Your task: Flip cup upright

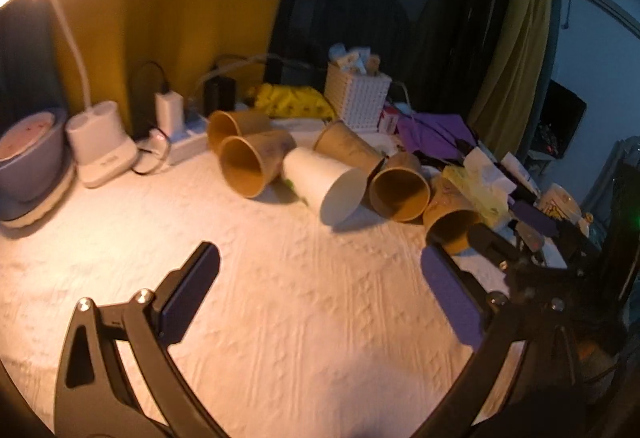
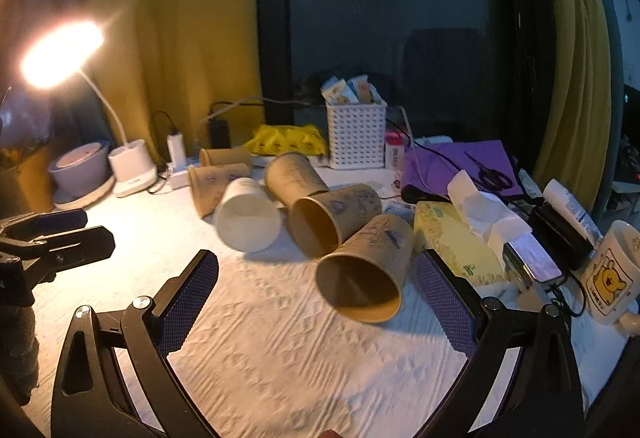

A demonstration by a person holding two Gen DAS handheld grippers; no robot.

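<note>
Several paper cups lie on their sides on the white tablecloth. A white cup lies in the middle among brown ones. The nearest brown cup lies with its mouth toward the right wrist camera. My right gripper is open and empty, its jaws spread just before this cup's mouth. My left gripper is open and empty over the bare cloth, short of the cups. It also shows at the left edge of the right wrist view.
A lit desk lamp and a bowl stand at the left. A white basket, a tissue box, purple paper with scissors, a phone and a bear mug crowd the back and right.
</note>
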